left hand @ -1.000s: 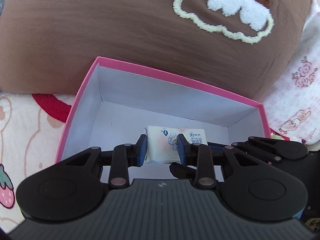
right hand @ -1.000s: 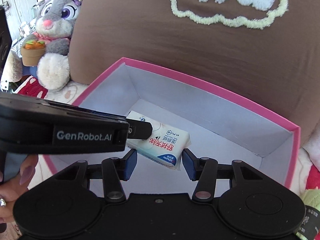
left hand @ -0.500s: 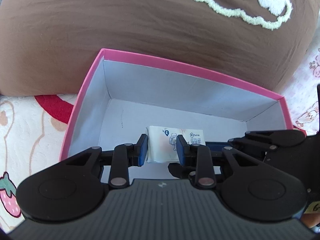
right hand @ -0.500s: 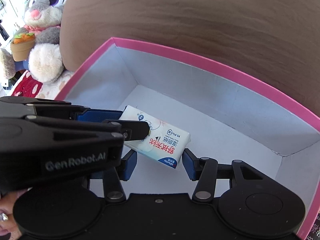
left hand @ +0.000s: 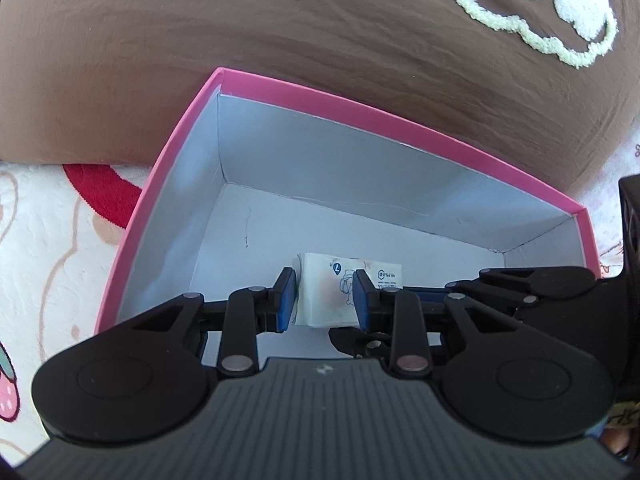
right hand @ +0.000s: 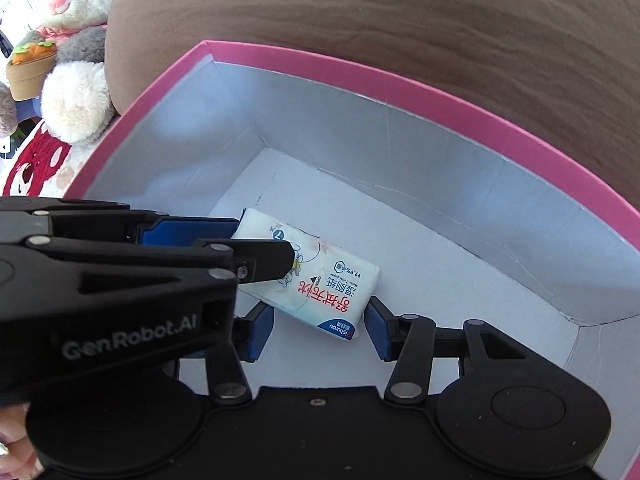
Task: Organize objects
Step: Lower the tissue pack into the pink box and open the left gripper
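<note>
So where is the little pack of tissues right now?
The tissue pack is down inside the pink box, near its floor, pinched at one end by the left hand-held gripper. The right hand-held gripper waits open beside it.

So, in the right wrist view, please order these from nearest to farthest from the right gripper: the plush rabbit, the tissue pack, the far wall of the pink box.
From the right gripper:
1. Tissue pack, just ahead of the fingertips, held by the left gripper.
2. Far wall of the pink box, straight ahead.
3. Plush rabbit, outside the box, far left.
</note>
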`<action>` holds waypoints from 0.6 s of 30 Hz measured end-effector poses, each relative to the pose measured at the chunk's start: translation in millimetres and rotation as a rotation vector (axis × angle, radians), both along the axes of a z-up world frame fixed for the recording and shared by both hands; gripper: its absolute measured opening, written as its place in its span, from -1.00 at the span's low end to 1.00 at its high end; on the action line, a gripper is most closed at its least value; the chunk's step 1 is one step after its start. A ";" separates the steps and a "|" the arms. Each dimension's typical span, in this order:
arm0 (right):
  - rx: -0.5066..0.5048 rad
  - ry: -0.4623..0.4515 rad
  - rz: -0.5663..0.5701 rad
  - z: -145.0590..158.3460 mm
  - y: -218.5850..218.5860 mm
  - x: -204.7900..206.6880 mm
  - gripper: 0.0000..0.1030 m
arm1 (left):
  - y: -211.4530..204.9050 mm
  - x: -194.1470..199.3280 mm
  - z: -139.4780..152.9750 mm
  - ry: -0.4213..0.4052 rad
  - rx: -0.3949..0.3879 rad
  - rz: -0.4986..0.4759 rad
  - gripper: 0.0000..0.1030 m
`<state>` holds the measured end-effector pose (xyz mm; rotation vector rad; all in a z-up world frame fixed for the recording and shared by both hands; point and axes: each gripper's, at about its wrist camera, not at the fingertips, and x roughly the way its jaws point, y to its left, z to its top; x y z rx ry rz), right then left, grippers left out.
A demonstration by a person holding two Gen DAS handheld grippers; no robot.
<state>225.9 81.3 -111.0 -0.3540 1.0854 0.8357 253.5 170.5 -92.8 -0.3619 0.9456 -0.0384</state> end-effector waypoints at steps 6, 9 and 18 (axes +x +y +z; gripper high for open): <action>0.011 -0.020 0.006 2.4 3.1 -0.7 0.00 | 2.5 2.5 -1.8 -0.005 0.017 0.023 -0.45; 0.017 0.000 -0.009 -0.2 4.6 2.4 -0.09 | 1.1 0.5 1.0 -0.015 0.040 0.026 -0.45; 0.039 0.039 -0.044 -4.3 7.5 7.0 -0.20 | 9.8 -5.5 4.4 -0.003 0.055 0.037 -0.44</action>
